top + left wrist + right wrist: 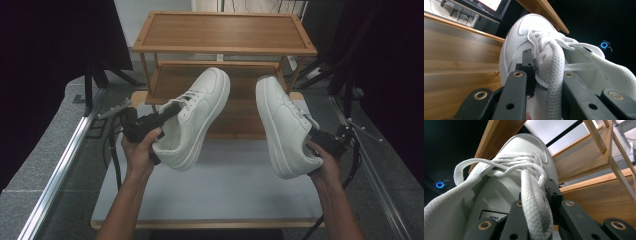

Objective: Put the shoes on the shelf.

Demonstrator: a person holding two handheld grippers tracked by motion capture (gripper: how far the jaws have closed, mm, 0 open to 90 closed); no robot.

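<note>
Two white shoes, one per gripper, both held in the air above the pale tabletop (235, 180). A wooden rack (225, 47) stands beyond them, with at least two shelves.

High view: left gripper (167, 112) pinches the left shoe (197, 117) at its laced side; toe points up and away, sole turned to the right. Right gripper (312, 137) holds the right shoe (285, 125) near its opening, sole facing left, toe up toward the rack. The two shoes hang near each other, not touching. A forearm comes in from the bottom to each gripper.

Left gripper view adds what the high view cannot: the fingers (527, 66) clamp the shoe's side wall by the eyelets, one outside, the other inside the opening. A thick lace end (555, 75) drapes down between them.

Right gripper view: same hold mirrored. One of the fingers (552, 192) presses the outer wall; the other lies inside. A printed label (494, 216) shows on the insole, too small to read. A lace (531, 202) hangs over the gripper body.

Count: two shoes, two grippers, one rack.
</note>
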